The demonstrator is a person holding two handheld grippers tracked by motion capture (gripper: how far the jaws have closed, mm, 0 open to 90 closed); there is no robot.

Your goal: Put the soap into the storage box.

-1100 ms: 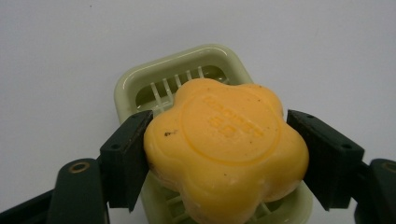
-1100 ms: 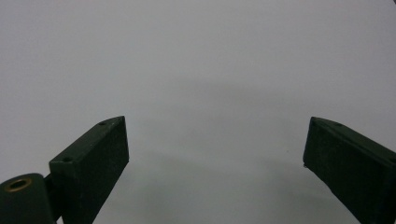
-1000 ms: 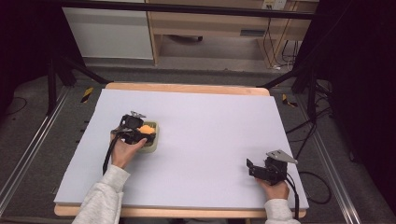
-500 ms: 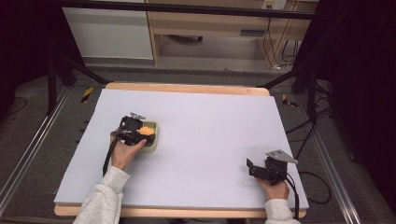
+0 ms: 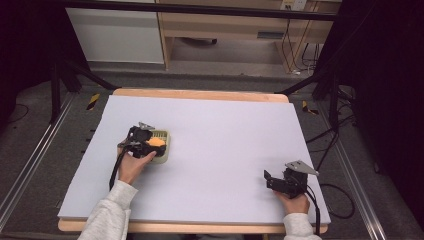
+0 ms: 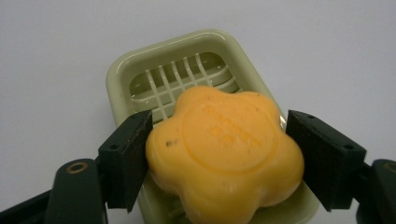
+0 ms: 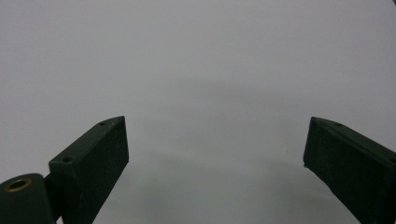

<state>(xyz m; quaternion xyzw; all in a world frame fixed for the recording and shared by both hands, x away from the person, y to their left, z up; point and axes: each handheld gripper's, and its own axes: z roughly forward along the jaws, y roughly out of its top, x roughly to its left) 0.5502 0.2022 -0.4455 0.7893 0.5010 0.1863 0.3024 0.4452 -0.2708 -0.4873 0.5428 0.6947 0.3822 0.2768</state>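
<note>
An orange flower-shaped soap (image 6: 224,149) lies in a pale green soap dish (image 6: 122,74) with a slotted floor, left of the board's middle (image 5: 165,151). My left gripper (image 6: 219,120) straddles the soap (image 5: 156,142) from the near side. Its jaws have just been opening: the left pad (image 6: 126,158) sits right at the soap's edge, the right pad (image 6: 322,158) stands a little off it, so the soap rests in the dish between them. Near the front right corner, my right gripper (image 5: 267,180) rests low over the bare board, and its own view shows the gripper (image 7: 215,126) open and holding nothing.
A white board (image 5: 225,130) covers the wooden table, with wide bare room between the two hands. A cable (image 5: 114,175) trails from the left gripper toward the front edge. Dark frame rails and floor cables lie beyond the table's sides.
</note>
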